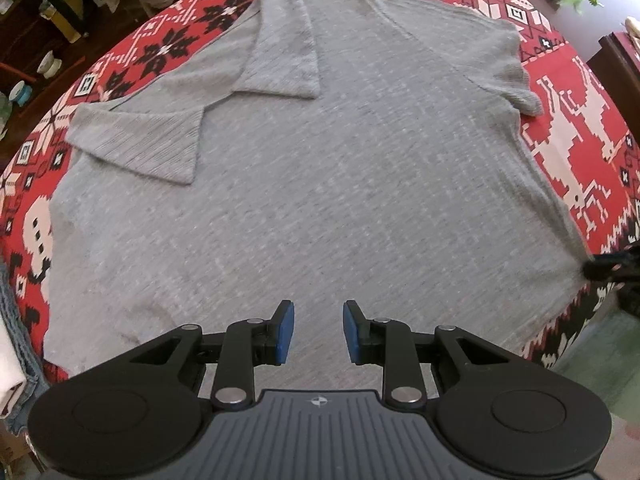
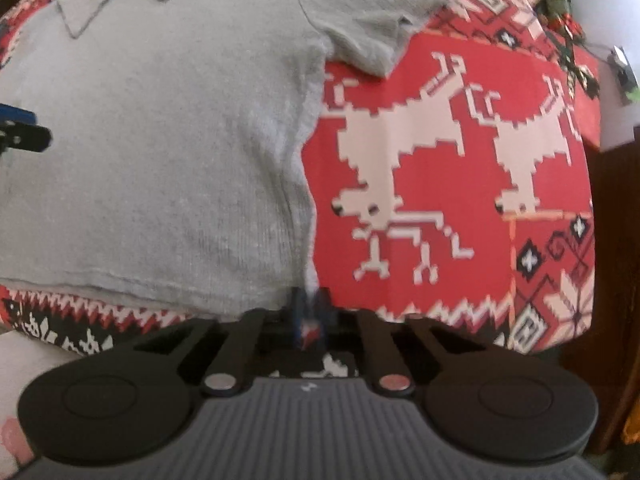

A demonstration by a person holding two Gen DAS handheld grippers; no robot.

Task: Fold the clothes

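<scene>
A grey knit short-sleeved shirt [image 1: 340, 168] lies spread flat on a red patterned tablecloth [image 1: 568, 152]. Its two ribbed collar flaps [image 1: 148, 144] lie on the body at the far left. One short sleeve [image 2: 376, 28] sticks out over the cloth. My left gripper [image 1: 319, 332] hovers over the shirt's near part, open, with only the flat fabric below its blue pads. My right gripper [image 2: 311, 312] is shut on the shirt's [image 2: 160, 140] near right corner, where the side seam runs into the jaws. The left gripper's finger [image 2: 24, 136] shows at the left edge of the right wrist view.
The tablecloth [image 2: 440, 160] with white deer figures spreads right of the shirt. Its near edge drops off just before my right gripper. A dark cabinet [image 2: 608, 280] stands to the right. Shelves with jars [image 1: 48, 40] are beyond the table at the far left.
</scene>
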